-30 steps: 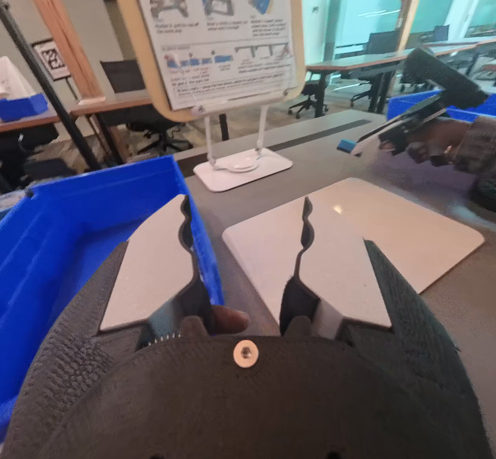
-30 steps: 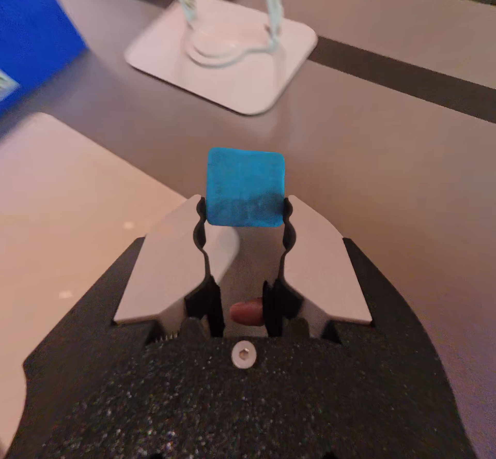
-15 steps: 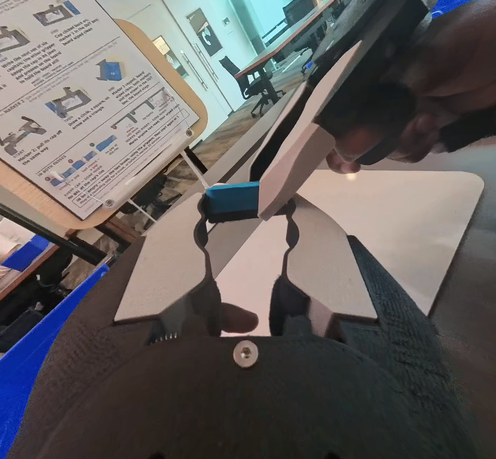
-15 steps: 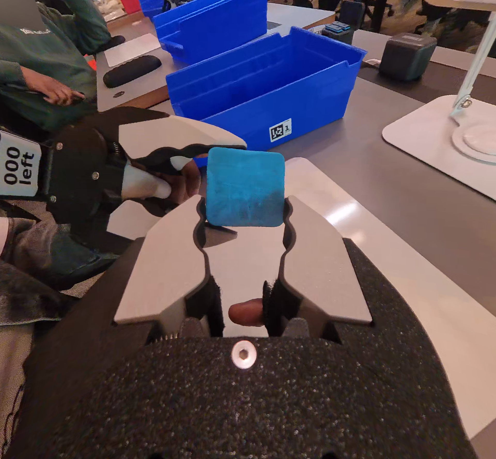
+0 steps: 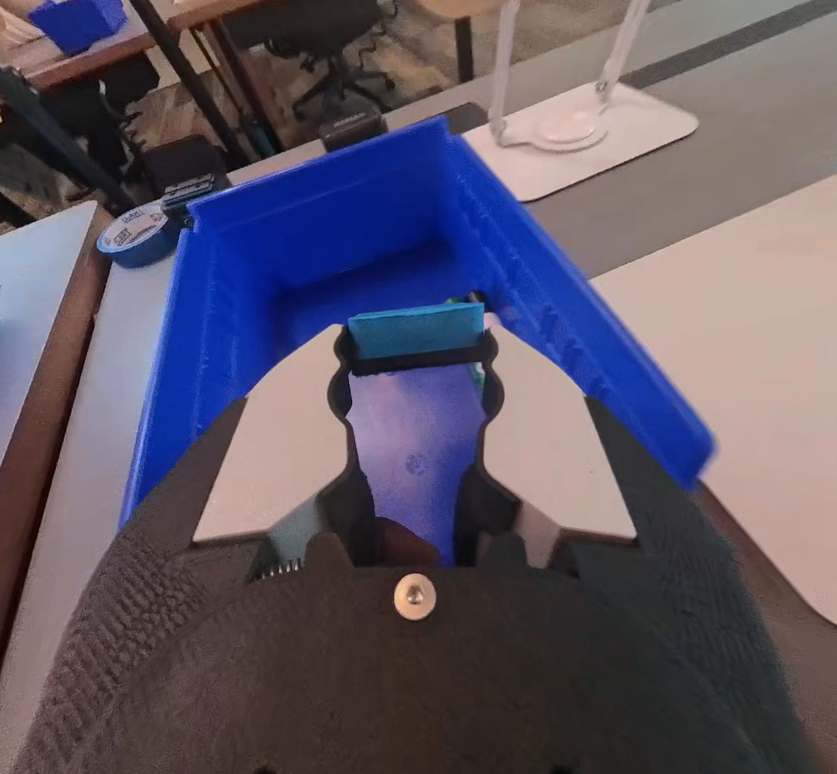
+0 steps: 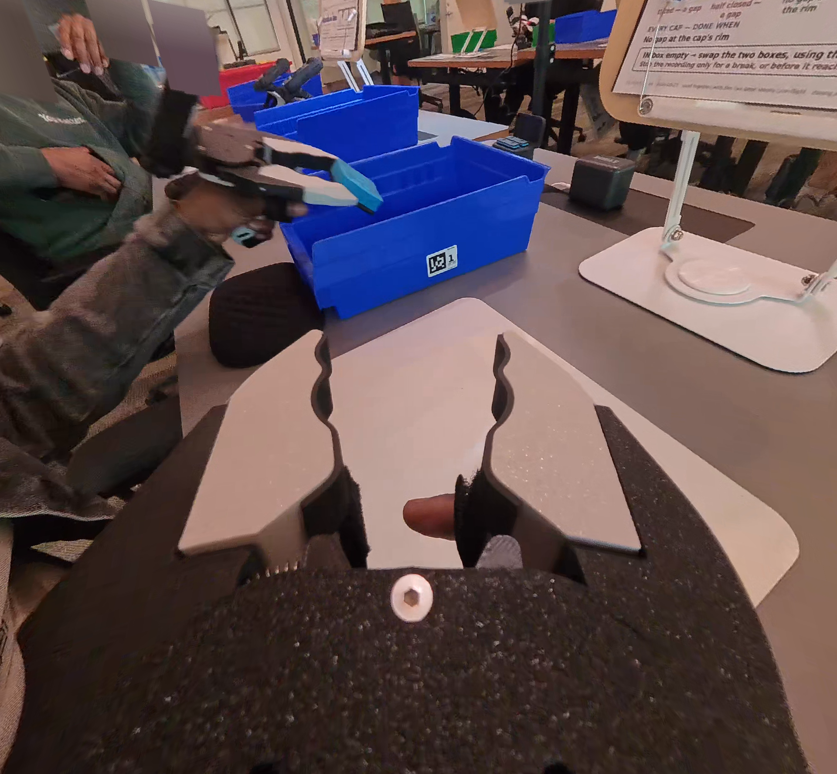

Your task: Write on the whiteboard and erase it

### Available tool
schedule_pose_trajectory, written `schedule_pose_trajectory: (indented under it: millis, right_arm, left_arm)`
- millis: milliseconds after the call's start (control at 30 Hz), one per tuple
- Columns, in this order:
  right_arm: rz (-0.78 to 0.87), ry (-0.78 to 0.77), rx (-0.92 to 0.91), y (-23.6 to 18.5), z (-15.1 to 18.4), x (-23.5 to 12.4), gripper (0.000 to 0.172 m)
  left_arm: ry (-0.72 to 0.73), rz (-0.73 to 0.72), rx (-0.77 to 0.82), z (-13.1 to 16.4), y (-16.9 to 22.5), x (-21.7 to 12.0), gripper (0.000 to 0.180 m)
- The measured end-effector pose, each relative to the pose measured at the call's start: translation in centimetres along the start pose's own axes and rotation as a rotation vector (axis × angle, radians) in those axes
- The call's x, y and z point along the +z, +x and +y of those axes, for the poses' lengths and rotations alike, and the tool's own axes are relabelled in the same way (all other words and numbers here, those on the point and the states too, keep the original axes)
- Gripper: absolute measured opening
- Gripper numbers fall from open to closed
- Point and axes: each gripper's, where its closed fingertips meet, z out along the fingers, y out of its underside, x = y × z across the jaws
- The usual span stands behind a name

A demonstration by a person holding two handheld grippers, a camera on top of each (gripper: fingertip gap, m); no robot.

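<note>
Blue foam block [image 5: 414, 335] with a dark underside sits clamped between the left gripper [image 5: 414, 344] fingertips, mid-frame, held over the open blue bin [image 5: 235, 344]. In the right wrist view the right gripper [image 6: 412, 344] hangs wide open, bare, lower centre, above the white board [image 6: 416, 426]; the sign stand [image 6: 724, 299] sits right.

Grey worktop [image 6: 611, 317], dark strip running across the far side. Directly on it: white board [image 6: 421, 394] near edge, blue bin [image 6: 407, 249] just past the board's far corner, black padded rest [image 6: 262, 313] touching the bin's near end, white stand base [image 6: 724, 317] to the right, dark grey box [image 6: 600, 181] behind the bin, blue tape roll [image 5: 136, 240] at the bin's far-left corner.
</note>
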Motion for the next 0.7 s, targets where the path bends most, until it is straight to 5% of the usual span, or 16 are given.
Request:
schedule_pose_trajectory:
  millis: [200, 400, 500, 600, 700]
  right_arm:
    - [0.049, -0.035, -0.040, 0.2, 0.6, 0.1, 0.068]
    - [0.108, -0.074, -0.090, 0.8, 0.9, -0.4, 0.067]
    - [0.137, -0.088, -0.103, 1.1, 1.1, -0.6, 0.067]
    - [0.176, -0.112, -0.115, 1.5, 1.4, -0.9, 0.069]
    - [0.293, -0.150, -0.150, 2.8, 1.5, -1.6, 0.080]
  left_arm:
    - [-0.338, -0.021, 0.095, 5.1, -1.8, 5.8, 0.056]
    - [-0.549, 0.012, 0.122, 7.6, -1.3, 5.5, 0.057]
    - [-0.731, 0.073, 0.046, 10.3, -0.6, 4.2, 0.073]
    - [-0.653, 0.033, -0.025, 9.4, -1.1, 4.1, 0.080]
    - [-0.399, -0.124, -0.023, 5.6, -2.7, 2.8, 0.093]
